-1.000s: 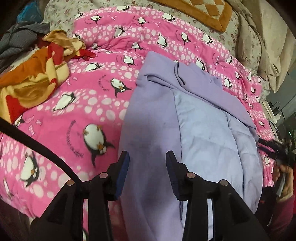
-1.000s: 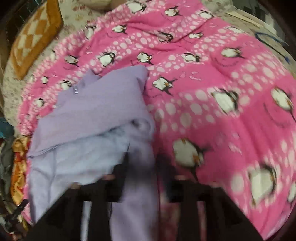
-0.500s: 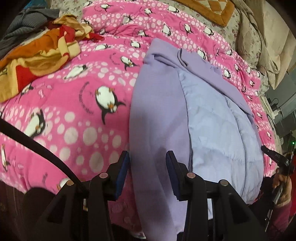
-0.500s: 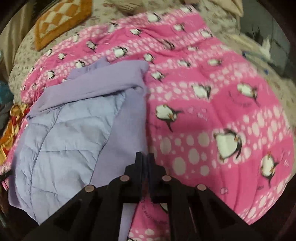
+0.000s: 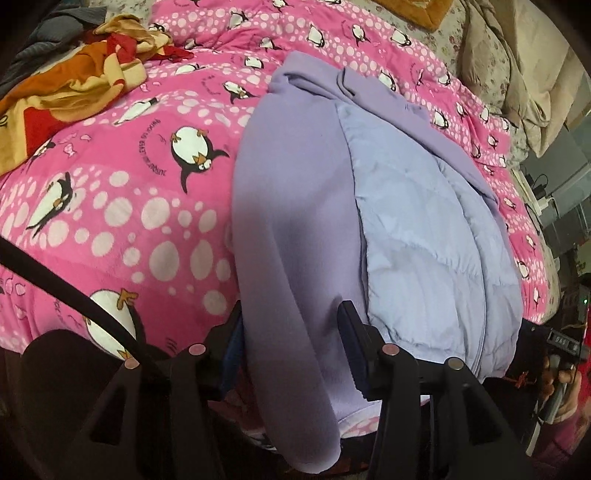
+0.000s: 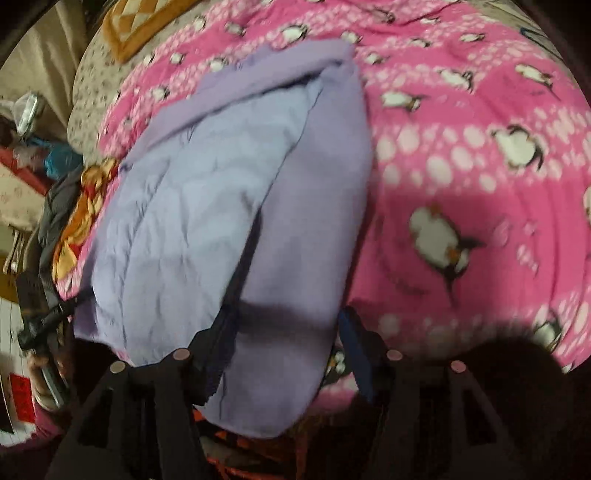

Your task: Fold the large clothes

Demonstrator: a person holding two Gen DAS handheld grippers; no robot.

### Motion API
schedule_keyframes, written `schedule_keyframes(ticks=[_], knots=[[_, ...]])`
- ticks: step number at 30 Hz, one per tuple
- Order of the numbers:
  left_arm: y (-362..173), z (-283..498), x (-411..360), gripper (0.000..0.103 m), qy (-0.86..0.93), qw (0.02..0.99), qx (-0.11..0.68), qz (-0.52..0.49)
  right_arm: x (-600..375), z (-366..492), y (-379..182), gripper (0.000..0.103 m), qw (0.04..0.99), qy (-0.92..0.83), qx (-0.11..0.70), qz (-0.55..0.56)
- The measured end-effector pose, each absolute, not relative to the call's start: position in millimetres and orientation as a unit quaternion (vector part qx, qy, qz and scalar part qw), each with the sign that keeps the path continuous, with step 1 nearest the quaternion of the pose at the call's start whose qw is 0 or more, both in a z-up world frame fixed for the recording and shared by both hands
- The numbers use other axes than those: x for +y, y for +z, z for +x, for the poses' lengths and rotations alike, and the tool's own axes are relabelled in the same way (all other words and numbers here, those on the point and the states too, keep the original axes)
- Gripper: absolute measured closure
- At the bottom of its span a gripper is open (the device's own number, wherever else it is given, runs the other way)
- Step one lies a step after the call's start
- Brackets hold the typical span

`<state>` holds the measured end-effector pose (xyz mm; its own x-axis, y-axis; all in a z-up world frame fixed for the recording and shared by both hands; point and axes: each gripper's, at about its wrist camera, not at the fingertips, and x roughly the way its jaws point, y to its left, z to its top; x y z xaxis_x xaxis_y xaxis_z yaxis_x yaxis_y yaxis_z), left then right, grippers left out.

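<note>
A large lilac jacket [image 5: 388, 192] lies on the pink penguin blanket [image 5: 122, 177], its pale quilted lining facing up and both side panels folded inward. Its hem hangs over the bed's near edge. My left gripper [image 5: 291, 343] is open, its jaws on either side of the hanging left panel without pinching it. In the right wrist view the jacket [image 6: 229, 206] fills the left half on the blanket [image 6: 480, 184]. My right gripper [image 6: 280, 354] is open, its jaws on either side of the right panel's hem.
A crumpled orange and red cloth [image 5: 62, 88] lies at the far left of the bed. An orange checked cushion [image 6: 144, 26] and beige bedding [image 5: 524, 74] lie at the head end. Clutter stands beside the bed [image 6: 22, 155].
Both grippers have dropped to the bed's near edge. The right gripper, shut half a second ago, has opened around the hem. The left stays open, now with the panel between its jaws.
</note>
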<state>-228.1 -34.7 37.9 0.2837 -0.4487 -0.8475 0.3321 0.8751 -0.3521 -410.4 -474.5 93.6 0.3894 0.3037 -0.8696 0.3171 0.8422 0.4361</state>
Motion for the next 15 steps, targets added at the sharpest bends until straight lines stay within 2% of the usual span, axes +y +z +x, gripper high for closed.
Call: schedule_keyframes(ticks=[15], knots=[[33.0, -232.4, -37.3, 0.082, -0.243, 0.805, 0.539, -0.047, -436.7, -428.5, 85.2, 0.039, 0.78, 0.078, 0.57, 0.244]])
